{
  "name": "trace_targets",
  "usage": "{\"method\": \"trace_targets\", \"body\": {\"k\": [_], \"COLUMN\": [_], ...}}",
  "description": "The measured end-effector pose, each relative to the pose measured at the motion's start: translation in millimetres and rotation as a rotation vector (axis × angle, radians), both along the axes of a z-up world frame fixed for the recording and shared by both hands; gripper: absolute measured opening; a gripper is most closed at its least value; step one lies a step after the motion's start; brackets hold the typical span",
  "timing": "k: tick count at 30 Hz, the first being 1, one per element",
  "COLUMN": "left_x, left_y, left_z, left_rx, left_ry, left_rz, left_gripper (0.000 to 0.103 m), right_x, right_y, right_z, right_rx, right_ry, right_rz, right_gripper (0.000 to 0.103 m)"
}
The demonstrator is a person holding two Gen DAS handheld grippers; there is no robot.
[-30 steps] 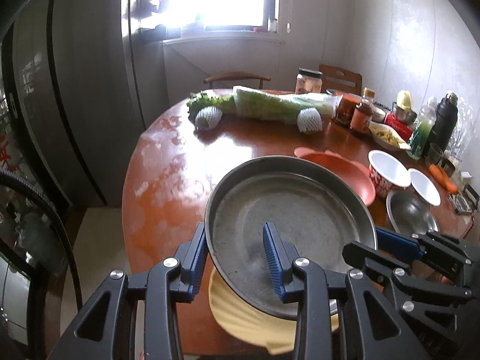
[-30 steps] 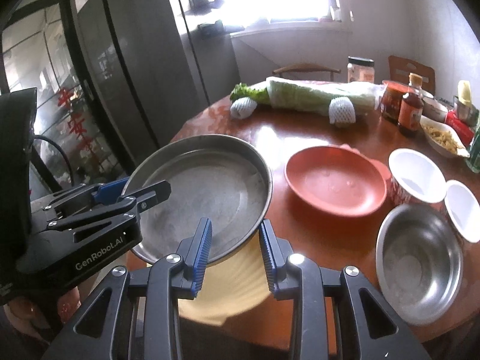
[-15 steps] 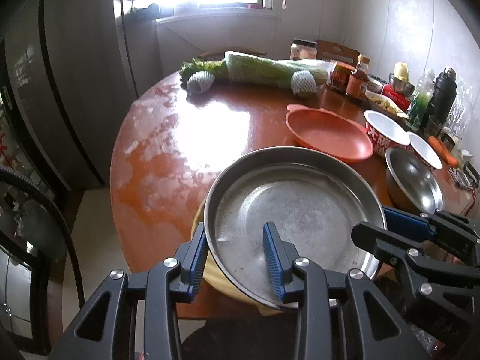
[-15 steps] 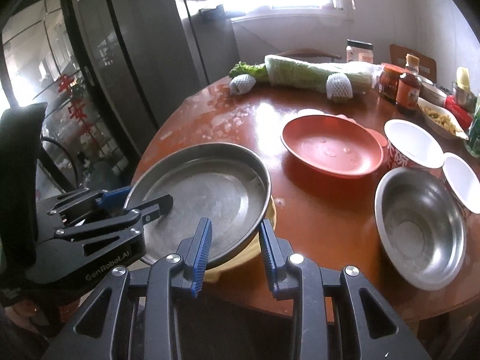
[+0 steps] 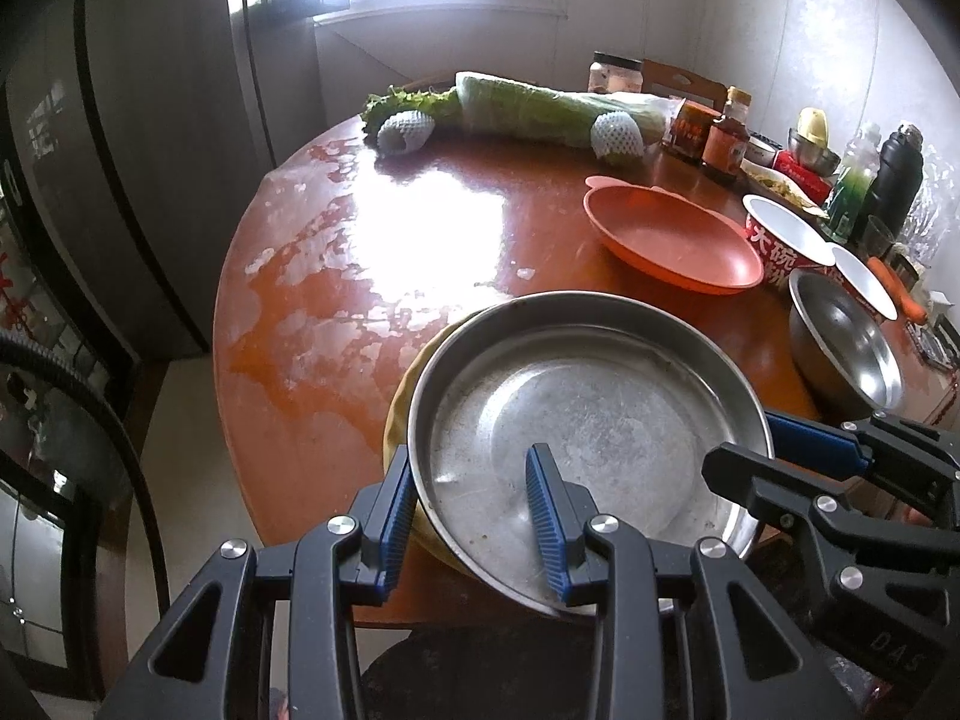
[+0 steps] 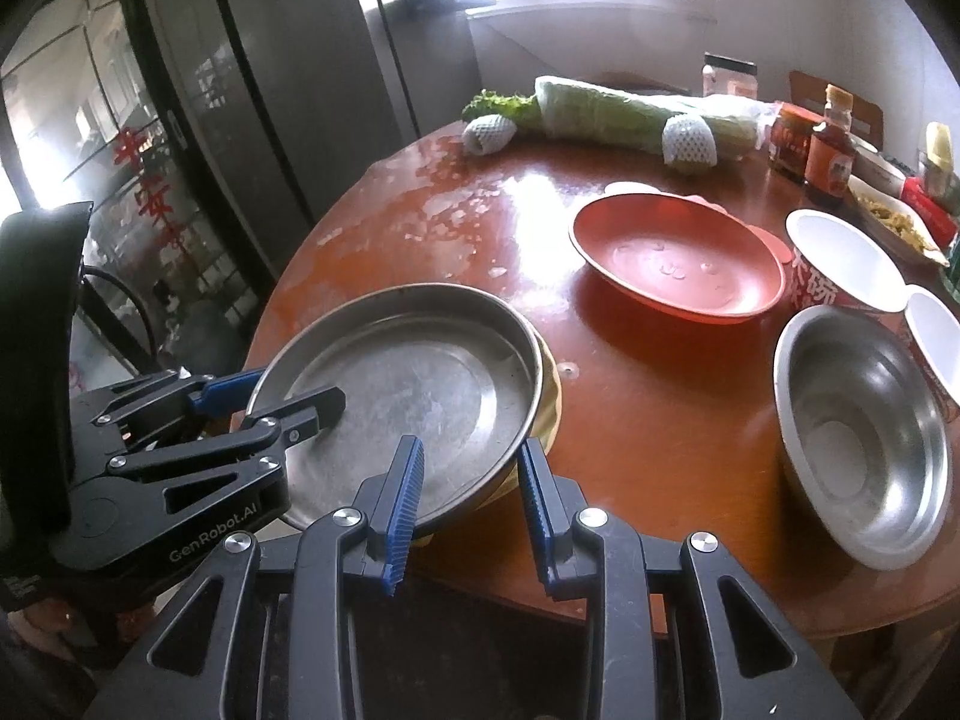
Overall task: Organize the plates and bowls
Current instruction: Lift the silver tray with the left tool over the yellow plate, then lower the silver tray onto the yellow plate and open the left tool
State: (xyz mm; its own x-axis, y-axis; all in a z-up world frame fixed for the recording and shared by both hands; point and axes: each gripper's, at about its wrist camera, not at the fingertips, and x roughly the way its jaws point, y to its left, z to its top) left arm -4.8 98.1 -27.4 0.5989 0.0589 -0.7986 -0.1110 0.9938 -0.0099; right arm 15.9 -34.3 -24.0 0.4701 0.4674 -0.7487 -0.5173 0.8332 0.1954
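Plates: 1 steel (image 5: 600,414) | 1 yellow (image 6: 549,405) | 1 orange (image 6: 678,255) | bowls: 3

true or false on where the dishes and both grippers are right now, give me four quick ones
1. Both grippers grip the metal pan by its rim. True: left gripper, right gripper.
2. The pan sits over a yellow plate. True.
3. The orange plate is stacked inside the steel bowl. False: they lie apart on the table.
4. The steel bowl holds vegetables. False: it is empty; the greens lie at the far edge.
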Motion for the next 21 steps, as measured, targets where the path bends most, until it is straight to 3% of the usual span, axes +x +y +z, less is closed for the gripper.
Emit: {"method": "trace_targets", "body": {"k": [21], "left_x": [21.0], "left_y": [8.3], "left_z": [-5.6], "left_rx": [-0.002], "left_ry": [-0.017], "left_rz": [0.016], "left_gripper": [0.036], "right_x": [17.3], "right_y": [9.9], "right_z": [-7.5], "right_rx": [-0.018], "right_ry": [-0.009], "right_rz": [-0.015], "right_gripper": [0.034]}}
